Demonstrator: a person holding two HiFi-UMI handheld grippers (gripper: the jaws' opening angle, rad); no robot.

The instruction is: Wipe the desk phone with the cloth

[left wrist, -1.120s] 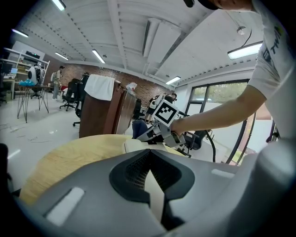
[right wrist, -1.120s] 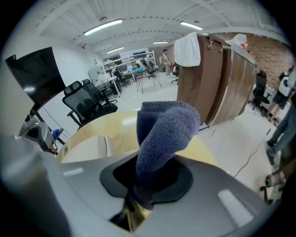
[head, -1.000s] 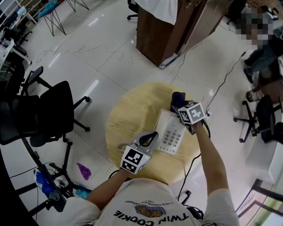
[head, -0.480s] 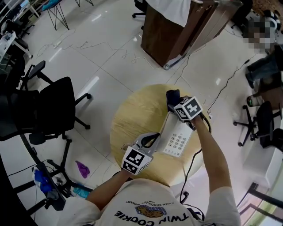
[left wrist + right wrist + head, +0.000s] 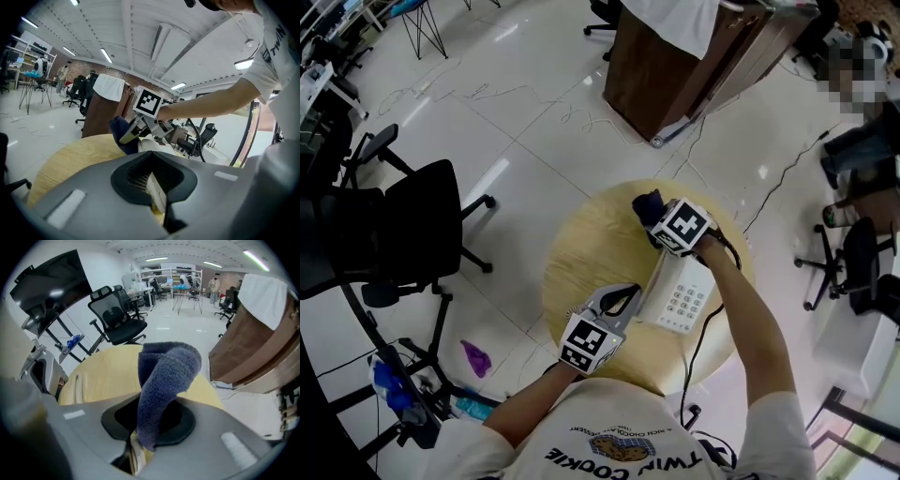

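A white desk phone (image 5: 682,298) lies on the round wooden table (image 5: 591,244). My right gripper (image 5: 656,217) points steeply down at the phone's far end, shut on a dark blue cloth (image 5: 646,205) that sticks out past its tips. The right gripper view shows the cloth (image 5: 166,380) bunched up from the closed jaws of my right gripper (image 5: 140,439). My left gripper (image 5: 627,290) rests at the phone's left edge, its jaws shut. From the left gripper view (image 5: 155,186), the phone (image 5: 151,145), the cloth (image 5: 120,133) and the right gripper (image 5: 133,130) lie ahead.
A black office chair (image 5: 403,225) stands left of the table and a brown wooden cabinet (image 5: 675,56) behind it. A black cable (image 5: 698,349) hangs off the table's near edge. A purple scrap (image 5: 475,358) lies on the floor. A seated person (image 5: 862,141) is at the far right.
My right gripper has swung left across the phone's far end with the cloth and rolled. The left gripper has stayed by the phone's left edge.
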